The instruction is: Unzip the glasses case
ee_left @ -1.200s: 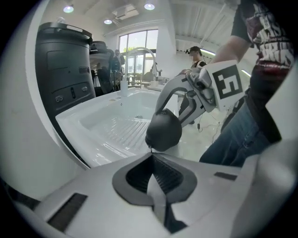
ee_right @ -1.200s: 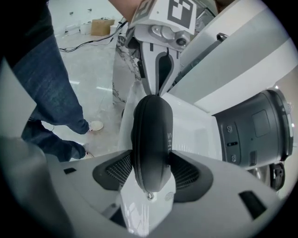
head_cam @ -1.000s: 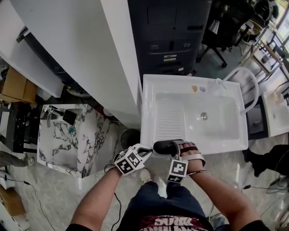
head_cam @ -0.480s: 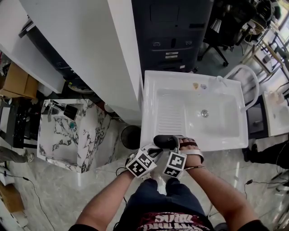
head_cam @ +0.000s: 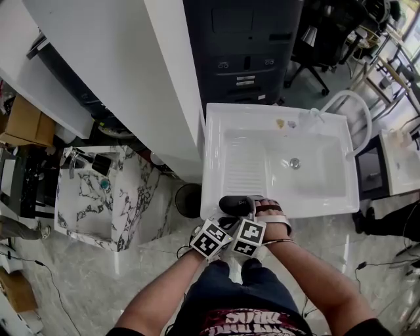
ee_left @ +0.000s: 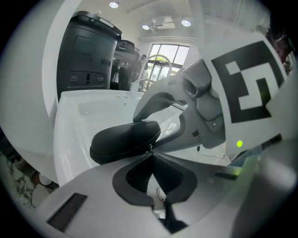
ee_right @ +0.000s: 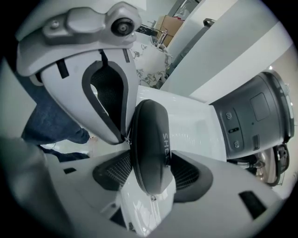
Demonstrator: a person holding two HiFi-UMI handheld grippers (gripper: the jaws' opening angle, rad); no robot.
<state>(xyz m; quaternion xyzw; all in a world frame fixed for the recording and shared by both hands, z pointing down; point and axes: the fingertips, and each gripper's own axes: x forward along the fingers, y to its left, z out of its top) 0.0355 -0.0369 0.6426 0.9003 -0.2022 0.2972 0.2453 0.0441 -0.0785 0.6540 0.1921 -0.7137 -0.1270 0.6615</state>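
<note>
right gripper clamps glasses case; left gripper shut at zipper pull; case likely light, stiff-shelled, slick; pinch the pull

bright, even indoor light all over. ceiling spots and a blown-out window show up in the left gripper view. the white sink glares a bit and shadows are soft. both gripper views are heavy fisheye with dark corners and blurry close-up parts. the glasses case is sharp.
</note>
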